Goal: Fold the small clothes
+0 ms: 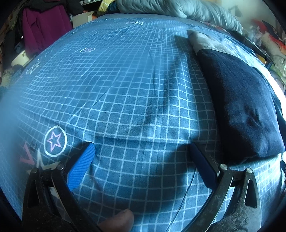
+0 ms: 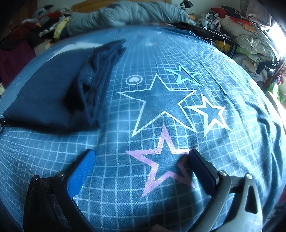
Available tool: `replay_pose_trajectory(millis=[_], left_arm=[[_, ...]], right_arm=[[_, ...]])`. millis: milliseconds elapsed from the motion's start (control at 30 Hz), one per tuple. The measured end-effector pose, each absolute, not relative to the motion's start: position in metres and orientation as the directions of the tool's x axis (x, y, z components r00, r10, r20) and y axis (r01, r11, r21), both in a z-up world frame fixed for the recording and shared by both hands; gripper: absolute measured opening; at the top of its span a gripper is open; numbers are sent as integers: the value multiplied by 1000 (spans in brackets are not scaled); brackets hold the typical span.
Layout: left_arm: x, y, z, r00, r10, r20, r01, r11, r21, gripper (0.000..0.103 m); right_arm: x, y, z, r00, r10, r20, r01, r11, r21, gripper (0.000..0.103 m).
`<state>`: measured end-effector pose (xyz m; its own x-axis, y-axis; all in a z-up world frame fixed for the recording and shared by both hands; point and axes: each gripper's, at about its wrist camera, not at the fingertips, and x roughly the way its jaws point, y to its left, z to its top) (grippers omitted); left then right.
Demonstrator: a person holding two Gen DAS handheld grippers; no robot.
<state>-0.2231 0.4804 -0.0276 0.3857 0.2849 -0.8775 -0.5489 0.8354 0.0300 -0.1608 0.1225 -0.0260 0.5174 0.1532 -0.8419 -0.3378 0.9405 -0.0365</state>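
A folded dark navy garment (image 1: 239, 105) lies on the blue grid bedsheet (image 1: 125, 89), with a grey folded piece (image 1: 202, 42) just beyond its far end. In the right wrist view the same navy garment (image 2: 57, 89) sits at the left, its layered edges facing right. My left gripper (image 1: 141, 148) is open over bare sheet, the garment just right of its right finger (image 1: 202, 164). My right gripper (image 2: 141, 155) is open above a pink star print, empty, with the garment up and to its left.
A grey quilt (image 2: 125, 14) is bunched along the far edge of the bed. Piles of clothes and bedding (image 2: 253, 41) crowd the right side, and a purple coat (image 1: 42, 30) hangs at the far left. A fingertip (image 1: 119, 219) shows at the bottom.
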Motion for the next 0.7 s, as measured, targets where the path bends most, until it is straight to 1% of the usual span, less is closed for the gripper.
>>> replay_pose_trajectory(millis=[133, 233, 300, 333, 367, 400, 433, 500, 533, 567, 600, 633, 667, 700], left_arm=[[-239, 473, 9, 436, 308, -846, -564, 825, 10, 103], [-253, 461, 69, 515, 358, -779, -564, 826, 7, 103], [-264, 449, 129, 618, 382, -687, -542, 840, -20, 103], [-271, 440, 161, 666, 404, -627, -533, 846, -22, 103], [-281, 428, 199, 711, 444, -545, -536, 844, -12, 103], [-291, 417, 229, 735, 485, -475, -551, 835, 0, 103], [-305, 400, 265, 753, 533, -385, -576, 818, 6, 103], [-325, 380, 302, 780, 561, -278, -588, 808, -18, 103], [-337, 372, 313, 803, 546, -239, -572, 818, -56, 103], [-347, 370, 319, 832, 510, -221, -543, 830, -127, 103], [-350, 372, 319, 850, 469, -241, -513, 840, -177, 103], [-348, 374, 317, 856, 428, -290, -492, 845, -207, 103], [-344, 373, 312, 839, 418, -350, -503, 840, -203, 103], [-341, 369, 305, 807, 442, -392, -533, 830, -163, 103]], right_arm=[[-165, 123, -12, 497, 169, -851, -357, 934, -23, 103], [-179, 123, 27, 544, 208, -813, -358, 934, -1, 103], [-191, 124, 68, 589, 250, -768, -371, 928, 17, 103], [-198, 125, 96, 622, 275, -733, -378, 925, 27, 103], [-206, 125, 124, 655, 297, -695, -383, 923, 33, 103], [-215, 125, 155, 694, 319, -645, -387, 921, 38, 103], [-228, 125, 192, 746, 330, -579, -384, 923, 31, 103], [-249, 127, 242, 829, 305, -468, -350, 937, -10, 103], [-261, 128, 263, 868, 279, -411, -318, 948, -28, 103], [-269, 128, 276, 884, 276, -378, -304, 953, -15, 103], [-273, 127, 282, 877, 295, -379, -313, 950, 16, 103], [-273, 129, 284, 847, 333, -413, -342, 938, 55, 103], [-276, 134, 282, 817, 352, -457, -359, 930, 75, 103], [-275, 140, 277, 789, 337, -514, -356, 932, 65, 103]])
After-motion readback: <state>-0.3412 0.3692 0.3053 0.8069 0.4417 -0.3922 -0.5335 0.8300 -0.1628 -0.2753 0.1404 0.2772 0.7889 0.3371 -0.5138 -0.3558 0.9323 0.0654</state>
